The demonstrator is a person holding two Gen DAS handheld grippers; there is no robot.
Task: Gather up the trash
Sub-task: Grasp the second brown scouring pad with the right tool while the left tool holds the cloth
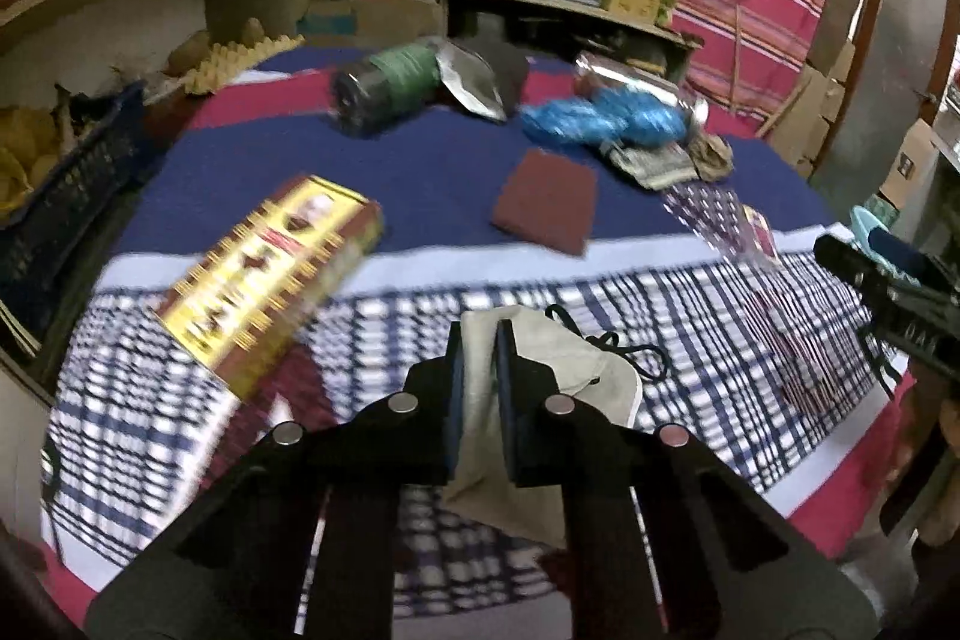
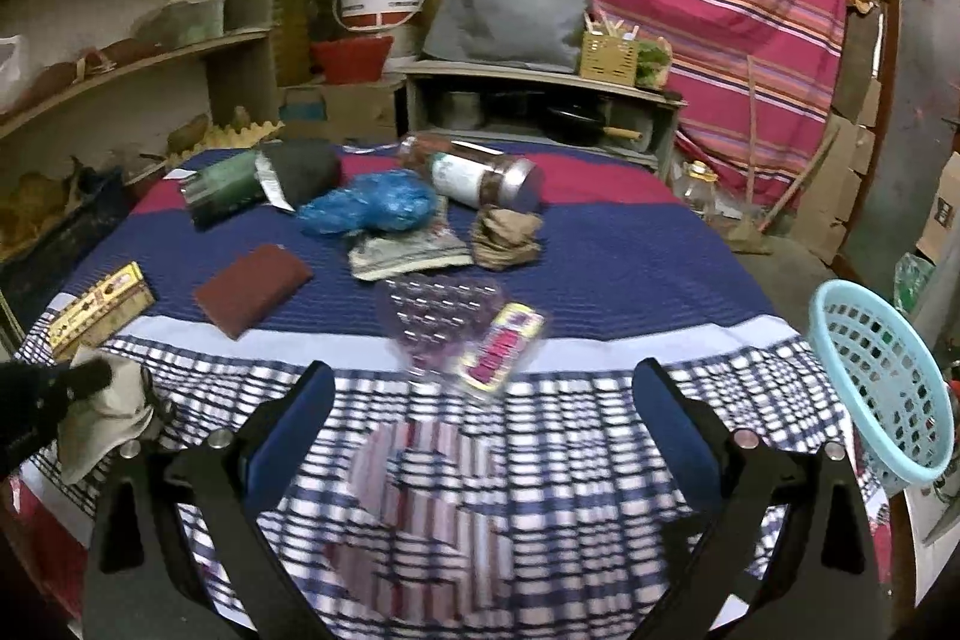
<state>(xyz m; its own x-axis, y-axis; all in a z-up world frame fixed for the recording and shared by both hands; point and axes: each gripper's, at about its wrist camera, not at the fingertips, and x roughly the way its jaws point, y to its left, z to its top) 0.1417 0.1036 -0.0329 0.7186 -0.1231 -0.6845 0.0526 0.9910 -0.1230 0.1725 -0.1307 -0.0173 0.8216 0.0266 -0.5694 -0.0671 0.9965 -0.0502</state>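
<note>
The left gripper (image 1: pixel 480 340) had its jaws clamped on a beige pouch (image 1: pixel 558 358), pinching only a fold near one edge; most of the fabric lay to the right of the jaws on the checked cloth (image 1: pixel 690 316) that covered the surface. A lift from so thin a bite could have let the pouch slip free, and its black cord (image 1: pixel 624 346) might have caught. Left of those jaws a gold box (image 1: pixel 270 274) lay close enough for a swing to knock it.

The right gripper (image 2: pixel 483 388) held its jaws wide apart and empty. Ahead, between them, lay a clear wrapper (image 2: pixel 462 334); it looked flat and slick, so the pads might have slid over it or caught the cloth instead. The blue basket (image 2: pixel 882 388) stood well right of these jaws, tilted at the cloth's edge, so a careless drop could have missed it.
</note>
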